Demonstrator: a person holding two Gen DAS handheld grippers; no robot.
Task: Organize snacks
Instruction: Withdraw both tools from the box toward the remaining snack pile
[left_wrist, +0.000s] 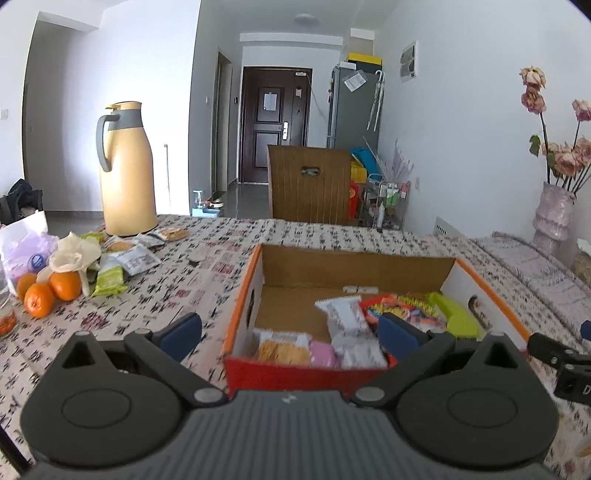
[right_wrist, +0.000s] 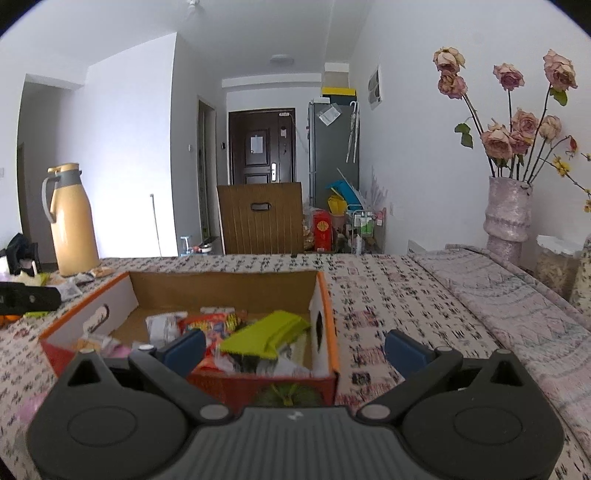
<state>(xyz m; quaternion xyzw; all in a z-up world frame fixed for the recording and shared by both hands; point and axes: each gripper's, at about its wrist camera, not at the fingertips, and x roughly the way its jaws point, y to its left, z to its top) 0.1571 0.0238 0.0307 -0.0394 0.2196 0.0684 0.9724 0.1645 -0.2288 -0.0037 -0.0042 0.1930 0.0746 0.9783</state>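
Left wrist view: left gripper (left_wrist: 290, 334) spread wide at lower centre, nothing between its 2 blue pads (left_wrist: 183, 334), poised over the near red wall of an open cardboard box (left_wrist: 295, 373) with orange rims. Inside, low centre of frame: a cracker packet (left_wrist: 282, 350), a pink packet (left_wrist: 321, 352), a white-and-grey wrapped snack (left_wrist: 349, 332), a red-orange packet (left_wrist: 402, 308) and a lime-green packet (left_wrist: 456, 317). Far half of the box floor bare. More loose snack packets (left_wrist: 125, 264) at left of frame, beside 3 oranges (left_wrist: 48, 291) and in front of a tan thermos jug (left_wrist: 127, 170). Wide stretch of patterned tablecloth (left_wrist: 192, 291) open between that pile and the box. Print on the wrappers too blurred to read.

Right wrist view: right gripper (right_wrist: 295, 349) likewise wide apart and holding nothing, left pad over the box (right_wrist: 325, 295) near its right corner, right pad above bare cloth (right_wrist: 406, 295). Lime-green packet (right_wrist: 266, 332) tilted on top of the other snacks. Round cut-out in the box's right wall. Open cloth from the box's right edge across to a vase of dried roses (right_wrist: 508, 218) at far right. Wooden chair back (right_wrist: 260, 221) behind the table's far edge. No legible writing.
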